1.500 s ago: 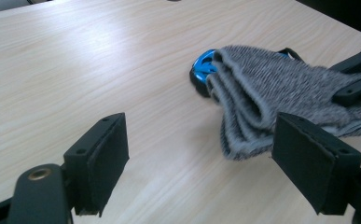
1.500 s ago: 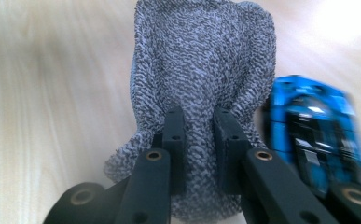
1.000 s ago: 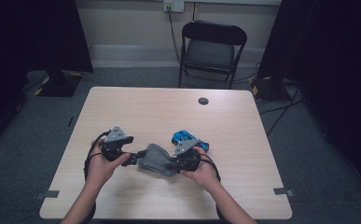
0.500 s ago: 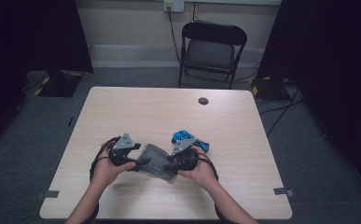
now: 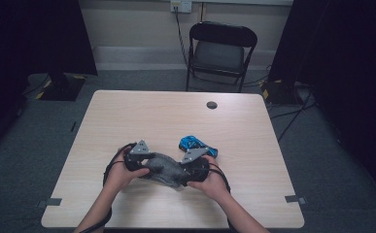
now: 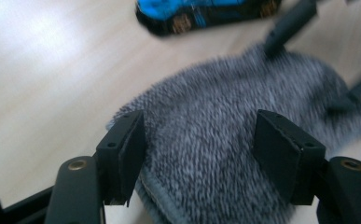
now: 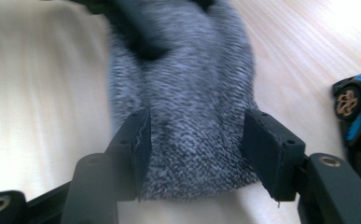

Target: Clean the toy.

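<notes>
High view, setting: a person's two hands, each with a two-jaw gripper, meet over the near half of a pale wooden table (image 5: 127,116).
Task object: a grey fuzzy sock (image 5: 165,168) lies flat on the table between the two grippers; in the left gripper view (image 6: 225,140) its hemmed edge faces the camera.
Left gripper (image 5: 144,162): at the sock's left end. In the left gripper view (image 6: 199,144) the jaws stand apart on either side of the fabric, with the sock between them; the left pad sits at the sock's edge, the right pad over its surface, neither pressing it. The jaws have just been closing.
Right gripper (image 5: 188,170): at the sock's right end. In the right gripper view (image 7: 194,149) the jaws straddle the sock's end (image 7: 192,121) with a gap to the fabric; they have just been opening, and the sock lies loose between them.
Second sock: a blue and black sock (image 5: 196,144) lies on the table just beyond the right gripper, apart from the grey one; also at the top of the left gripper view (image 6: 201,14).
Background: a small dark disc (image 5: 212,105) near the table's far edge; a black folding chair (image 5: 219,51) beyond it.
</notes>
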A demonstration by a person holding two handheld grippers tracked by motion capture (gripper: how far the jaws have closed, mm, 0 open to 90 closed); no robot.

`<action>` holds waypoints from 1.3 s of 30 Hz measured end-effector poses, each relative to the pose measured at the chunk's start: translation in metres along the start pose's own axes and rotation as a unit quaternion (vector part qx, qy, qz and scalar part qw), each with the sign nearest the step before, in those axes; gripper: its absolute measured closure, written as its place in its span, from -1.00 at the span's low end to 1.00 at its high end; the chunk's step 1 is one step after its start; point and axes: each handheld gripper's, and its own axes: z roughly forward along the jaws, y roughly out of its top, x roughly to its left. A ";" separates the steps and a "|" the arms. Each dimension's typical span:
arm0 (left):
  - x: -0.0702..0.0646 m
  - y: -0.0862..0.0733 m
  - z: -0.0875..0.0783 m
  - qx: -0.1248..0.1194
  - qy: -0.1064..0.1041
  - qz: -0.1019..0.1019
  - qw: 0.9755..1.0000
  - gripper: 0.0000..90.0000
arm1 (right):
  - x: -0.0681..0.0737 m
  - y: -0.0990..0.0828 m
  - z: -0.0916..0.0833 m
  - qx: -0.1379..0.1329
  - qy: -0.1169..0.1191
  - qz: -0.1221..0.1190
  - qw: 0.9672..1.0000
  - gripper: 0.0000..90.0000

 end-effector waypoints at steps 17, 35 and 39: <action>-0.009 -0.006 -0.029 -0.044 -0.002 -0.009 0.999 -0.29 | -0.021 0.025 0.008 -0.020 -0.017 0.018 0.999 -0.11; -0.017 -0.014 -0.008 0.022 -0.003 0.010 1.000 0.27 | -0.089 0.018 -0.010 -0.001 -0.119 0.104 0.987 -0.52; -0.019 -0.013 -0.008 0.026 -0.001 0.000 1.000 0.44 | -0.094 0.017 0.000 0.008 -0.109 0.109 0.988 -0.55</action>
